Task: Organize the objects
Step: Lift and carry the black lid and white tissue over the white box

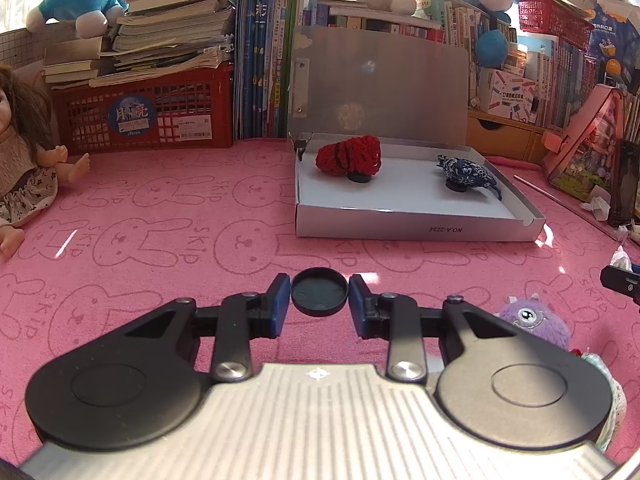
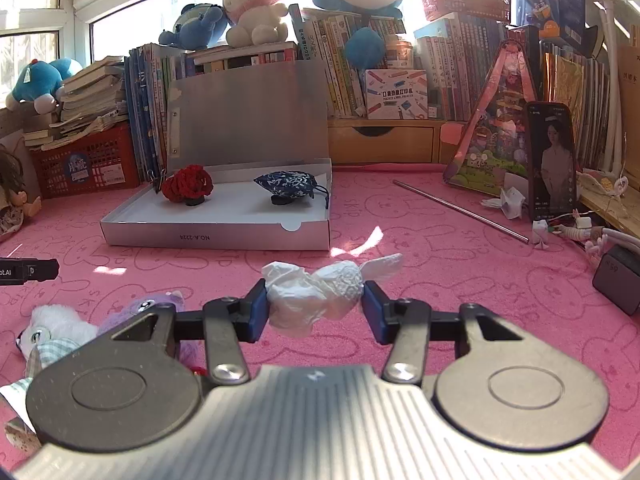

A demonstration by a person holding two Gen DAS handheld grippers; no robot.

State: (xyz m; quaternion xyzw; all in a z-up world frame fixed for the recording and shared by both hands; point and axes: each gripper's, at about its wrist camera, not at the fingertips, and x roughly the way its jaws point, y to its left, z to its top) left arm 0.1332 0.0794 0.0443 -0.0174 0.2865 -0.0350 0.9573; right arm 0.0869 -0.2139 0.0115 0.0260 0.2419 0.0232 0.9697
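Tabletop (image 1: 160,208): covered in pink bunny-print cloth.
Box (image 1: 420,230): lid raised; red knit piece (image 1: 349,156) and blue pouch (image 1: 466,172) seated inside.
Right gripper (image 2: 315,306): clamped on white tissue wad (image 2: 316,298).
Left gripper (image 1: 319,300): black cap (image 1: 319,291) pinched between the fingers.

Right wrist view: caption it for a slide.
Right gripper clamps white crumpled lace-patterned pouch before open silver cardboard box.
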